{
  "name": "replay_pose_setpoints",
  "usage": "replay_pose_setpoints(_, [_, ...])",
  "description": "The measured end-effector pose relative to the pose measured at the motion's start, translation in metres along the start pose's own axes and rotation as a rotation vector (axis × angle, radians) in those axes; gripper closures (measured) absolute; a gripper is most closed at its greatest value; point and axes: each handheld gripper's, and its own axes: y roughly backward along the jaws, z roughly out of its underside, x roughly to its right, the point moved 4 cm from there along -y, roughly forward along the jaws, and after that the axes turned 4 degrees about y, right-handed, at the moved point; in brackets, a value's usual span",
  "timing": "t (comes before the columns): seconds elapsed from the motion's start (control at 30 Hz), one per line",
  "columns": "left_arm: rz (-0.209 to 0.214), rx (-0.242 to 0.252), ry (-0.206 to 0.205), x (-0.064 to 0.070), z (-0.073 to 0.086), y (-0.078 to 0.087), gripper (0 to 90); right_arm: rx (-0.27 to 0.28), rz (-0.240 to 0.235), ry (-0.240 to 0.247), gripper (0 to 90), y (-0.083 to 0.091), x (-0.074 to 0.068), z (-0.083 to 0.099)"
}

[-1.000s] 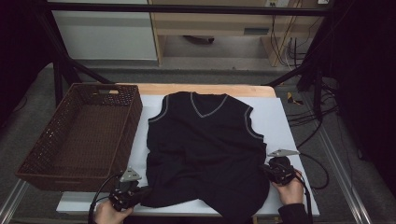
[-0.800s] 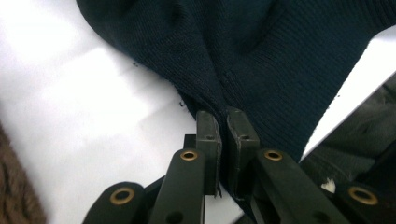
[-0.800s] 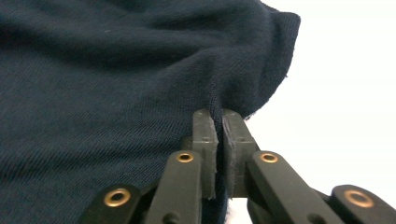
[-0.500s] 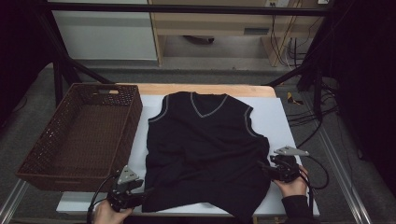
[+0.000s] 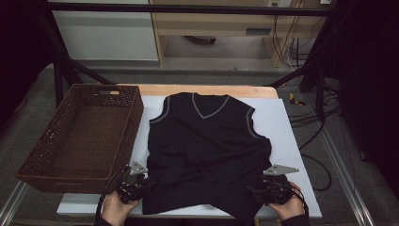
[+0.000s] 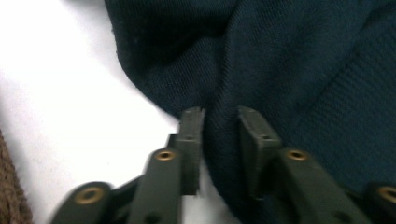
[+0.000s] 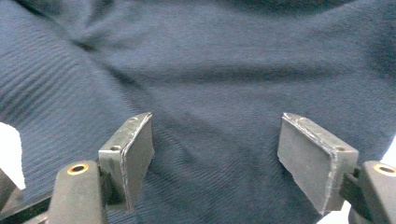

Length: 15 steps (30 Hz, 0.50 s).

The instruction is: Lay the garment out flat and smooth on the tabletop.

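A dark navy sleeveless vest (image 5: 207,141) with a grey-trimmed V-neck lies flat on the white mat (image 5: 278,117), neck away from me. My left gripper (image 5: 134,188) is at the vest's lower left corner. In the left gripper view the gripper (image 6: 219,116) has its jaws close together, pinching a fold of the vest's edge (image 6: 303,70). My right gripper (image 5: 270,190) rests on the lower right part of the hem. In the right gripper view the gripper (image 7: 217,135) stands wide open over the knit fabric (image 7: 210,56), gripping nothing.
A brown wicker basket (image 5: 133,123) stands at the left of the mat with nothing in it. The wooden table edge (image 5: 202,89) runs along the back. Cables (image 5: 310,122) trail on the floor at the right. A strip of white mat shows in front of the left gripper.
My right gripper has come off the vest's right edge, moving toward me and inward onto the hem. The left gripper shifted slightly right at the lower left corner.
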Motion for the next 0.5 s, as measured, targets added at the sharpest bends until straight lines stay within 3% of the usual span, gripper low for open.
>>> replay_pose_setpoints(0.13, [0.0, -0.004, 0.003, 0.0, 0.0, 0.001, 80.8, 0.001, -0.049, 0.007, 34.1, 0.0, -0.012, 0.0])
replay_pose_setpoints(0.17, [0.007, -0.007, 0.007, 0.001, 0.001, 0.001, 81.3, -0.022, -0.045, 0.047, 38.9, -0.001, -0.016, 0.0])
replay_pose_setpoints(0.23, [0.012, -0.013, 0.01, 0.001, 0.002, 0.003, 81.8, -0.066, -0.046, 0.096, 58.7, -0.006, -0.02, 0.0])
replay_pose_setpoints(0.33, [0.034, -0.017, 0.018, 0.002, 0.004, 0.009, 82.4, -0.107, -0.082, 0.098, 83.9, -0.007, -0.022, 0.0])
replay_pose_setpoints(0.4, [0.057, -0.001, 0.02, 0.003, 0.006, 0.023, 82.8, -0.131, -0.11, 0.069, 86.2, -0.004, -0.021, 0.001])
replay_pose_setpoints(0.47, [0.051, 0.02, 0.004, 0.002, 0.008, 0.038, 83.0, -0.134, -0.132, 0.063, 86.6, 0.005, -0.019, 0.002])
replay_pose_setpoints(0.5, [0.064, 0.031, 0.008, 0.002, 0.009, 0.047, 83.0, -0.118, -0.146, 0.05, 86.5, 0.017, -0.016, 0.004])
